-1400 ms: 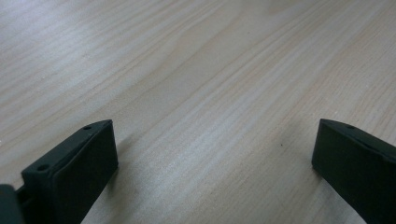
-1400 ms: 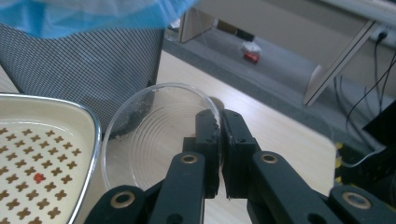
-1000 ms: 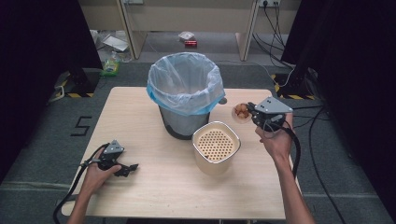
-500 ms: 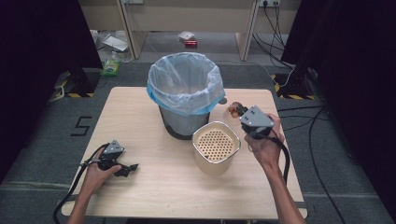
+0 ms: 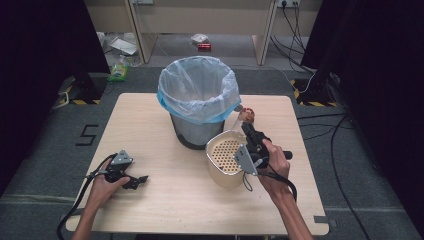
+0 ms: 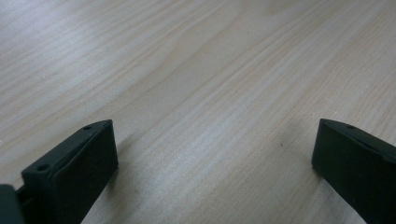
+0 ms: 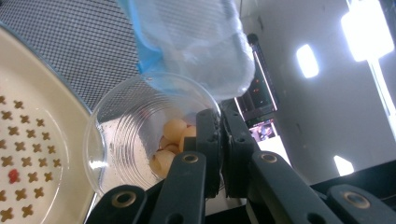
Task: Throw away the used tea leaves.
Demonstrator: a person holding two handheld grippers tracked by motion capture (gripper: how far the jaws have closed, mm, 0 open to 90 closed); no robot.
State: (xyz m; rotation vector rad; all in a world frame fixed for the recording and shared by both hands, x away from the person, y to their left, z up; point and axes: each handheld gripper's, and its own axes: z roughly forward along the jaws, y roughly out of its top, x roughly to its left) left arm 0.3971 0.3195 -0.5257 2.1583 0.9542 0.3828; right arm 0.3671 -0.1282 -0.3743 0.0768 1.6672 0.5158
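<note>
Your table (image 5: 150, 125) is evenly lit, dark all around it; ceiling lights (image 7: 369, 28) blow out, close-ups look soft.

The claw (image 7: 219, 154) pinches the rim of a tilted clear cup (image 7: 140, 135) holding pale balls (image 7: 173, 129).

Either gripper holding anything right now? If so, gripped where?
The right gripper is shut on the rim wall of a clear plastic cup with pale round pieces inside, tipped toward the cream strainer. The left gripper is open, holding nothing, on the table.
</note>
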